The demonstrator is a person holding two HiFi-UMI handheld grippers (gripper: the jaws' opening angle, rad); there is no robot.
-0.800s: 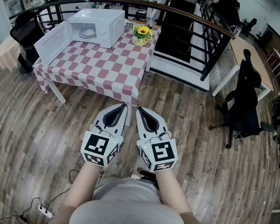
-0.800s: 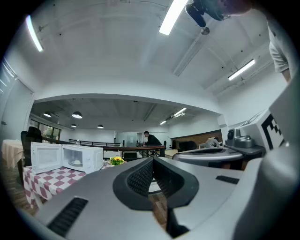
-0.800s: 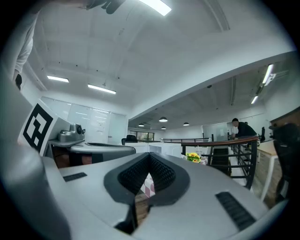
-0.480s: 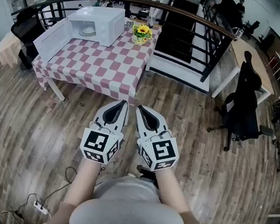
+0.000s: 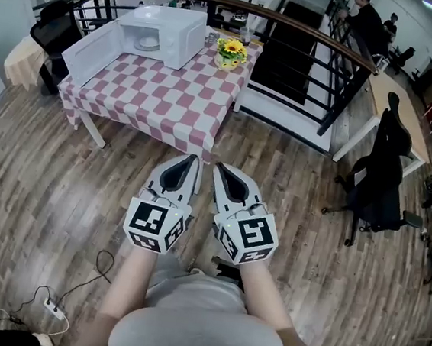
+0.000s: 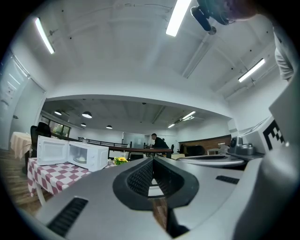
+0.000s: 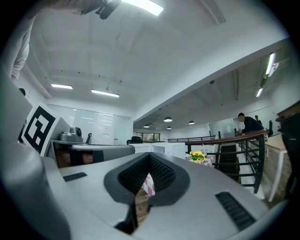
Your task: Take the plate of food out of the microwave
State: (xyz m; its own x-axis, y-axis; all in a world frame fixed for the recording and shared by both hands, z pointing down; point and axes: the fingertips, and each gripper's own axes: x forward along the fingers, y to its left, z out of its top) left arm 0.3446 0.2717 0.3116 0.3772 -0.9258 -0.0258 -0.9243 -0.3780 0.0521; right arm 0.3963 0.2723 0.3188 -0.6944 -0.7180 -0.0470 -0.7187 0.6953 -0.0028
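A white microwave (image 5: 163,31) stands at the far end of a table with a red-and-white checked cloth (image 5: 159,97). Its door (image 5: 95,43) hangs open to the left, and a plate (image 5: 147,44) shows inside. In the left gripper view the microwave (image 6: 89,156) and its plate (image 6: 82,160) lie far ahead at the left. My left gripper (image 5: 195,161) and right gripper (image 5: 217,168) are held side by side over the wooden floor, well short of the table. Both are shut with nothing in them, as each gripper view shows: left gripper (image 6: 153,160), right gripper (image 7: 150,157).
A pot of yellow flowers (image 5: 230,52) stands on the table right of the microwave. A dark curved railing (image 5: 307,32) and stairs run behind it. A black office chair (image 5: 380,178) stands at the right. A power strip with cable (image 5: 52,309) lies on the floor at lower left.
The table and microwave have shifted right and slightly lower in the head view as the person moves. Both grippers keep their place in front of the body, still shut.
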